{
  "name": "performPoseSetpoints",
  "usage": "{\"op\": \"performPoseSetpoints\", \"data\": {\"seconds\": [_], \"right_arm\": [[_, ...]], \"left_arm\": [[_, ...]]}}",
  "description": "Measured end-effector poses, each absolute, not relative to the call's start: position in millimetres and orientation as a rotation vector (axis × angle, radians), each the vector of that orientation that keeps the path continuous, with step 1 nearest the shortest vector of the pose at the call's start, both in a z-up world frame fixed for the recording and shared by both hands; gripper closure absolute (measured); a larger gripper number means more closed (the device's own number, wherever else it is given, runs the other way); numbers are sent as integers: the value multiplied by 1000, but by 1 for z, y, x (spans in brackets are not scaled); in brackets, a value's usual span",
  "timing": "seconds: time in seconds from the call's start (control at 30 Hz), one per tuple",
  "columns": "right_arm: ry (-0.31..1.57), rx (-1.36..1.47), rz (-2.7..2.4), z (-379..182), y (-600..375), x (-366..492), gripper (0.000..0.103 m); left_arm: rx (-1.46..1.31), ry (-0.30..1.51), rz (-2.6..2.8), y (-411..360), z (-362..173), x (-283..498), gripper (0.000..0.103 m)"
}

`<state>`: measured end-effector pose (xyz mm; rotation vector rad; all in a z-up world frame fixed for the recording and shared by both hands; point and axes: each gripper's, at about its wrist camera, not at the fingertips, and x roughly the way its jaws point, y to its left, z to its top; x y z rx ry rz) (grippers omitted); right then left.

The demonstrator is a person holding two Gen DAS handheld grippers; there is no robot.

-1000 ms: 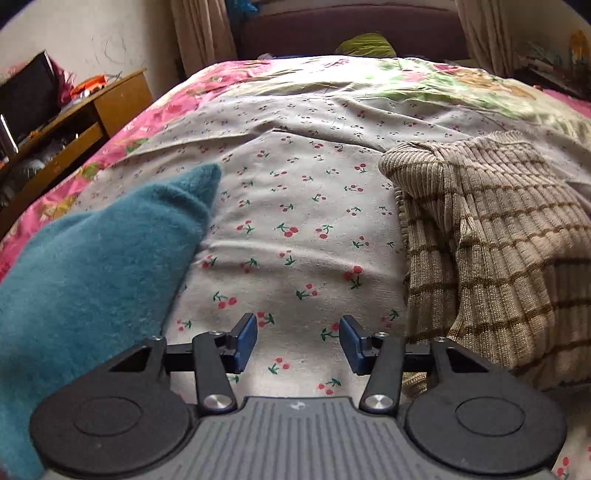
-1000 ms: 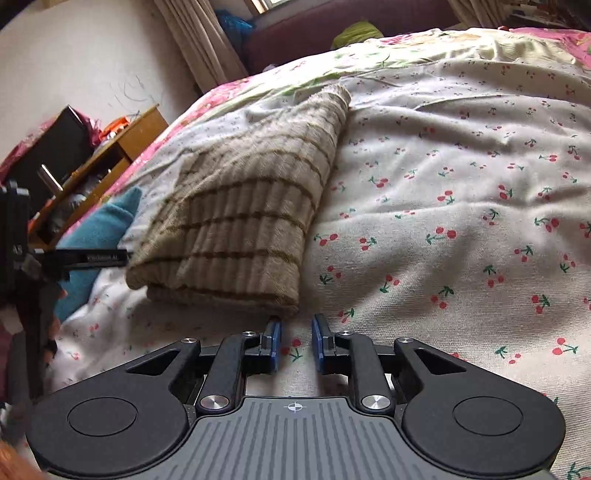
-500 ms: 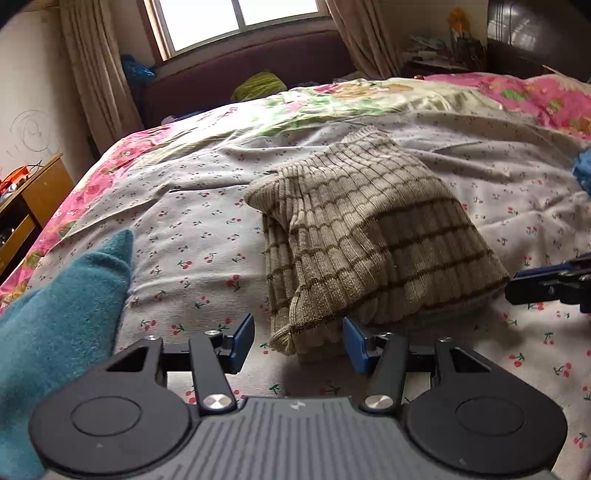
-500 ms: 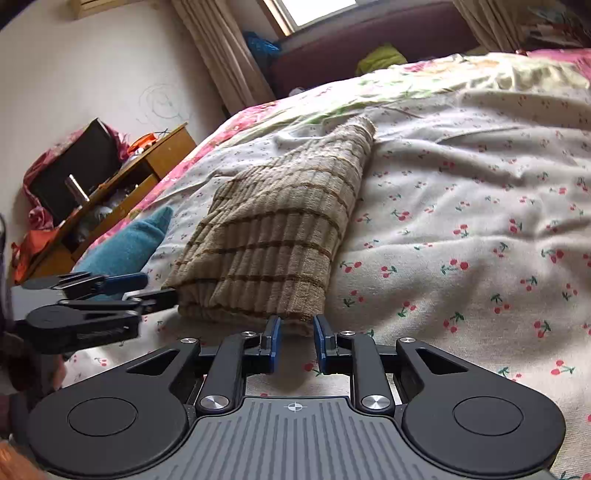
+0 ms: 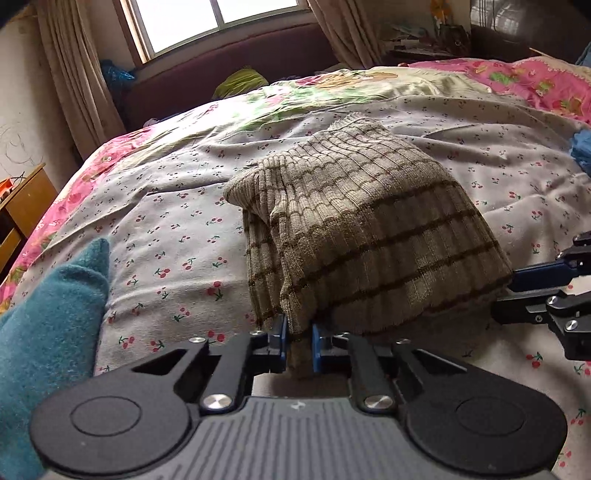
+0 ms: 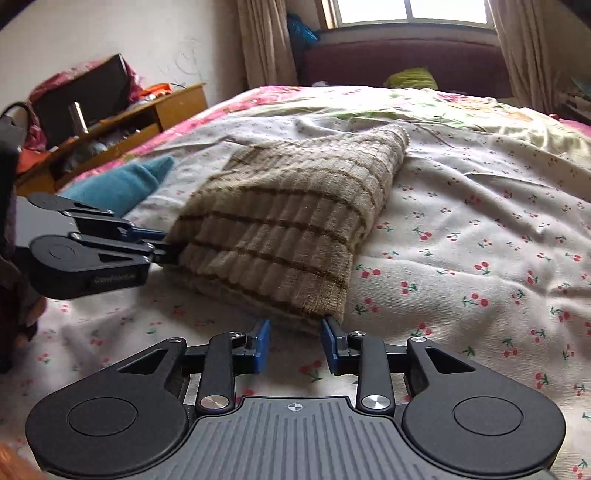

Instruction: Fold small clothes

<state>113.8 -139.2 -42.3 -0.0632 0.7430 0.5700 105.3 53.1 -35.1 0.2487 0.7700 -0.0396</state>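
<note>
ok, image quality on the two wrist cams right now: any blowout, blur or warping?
Left wrist: window blown out to white, sheet below it glaring, heavy fisheye curve with dark corners, striped knit sharp. Right wrist: window also clipped, near sheet at lower left soft and washed out, knit crisp.

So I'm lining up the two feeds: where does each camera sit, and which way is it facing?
Left wrist: on the left tool, facing up the bed toward the window; its closing pads pinch the folded knit sweater; right tool at right edge.
Right wrist: on the right tool, same heading; jaws closing about the sweater's near corner; left tool at left.
Shared: sweater, cherry-print sheet, teal garment.
</note>
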Motion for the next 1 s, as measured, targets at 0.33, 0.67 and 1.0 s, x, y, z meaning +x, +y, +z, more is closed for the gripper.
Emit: {"op": "performPoseSetpoints", "data": {"seconds": [0.33, 0.67, 1.0], "right_arm": [[843, 35, 463, -50, -162, 126, 102], [747, 118, 465, -10, -187, 111, 91], [678, 84, 449, 8, -139, 179, 90]], "left_arm": [[126, 899, 28, 81, -55, 107, 84], [48, 827, 36, 107, -10, 70, 83], [-56, 634, -31, 82, 12, 160, 82]]}}
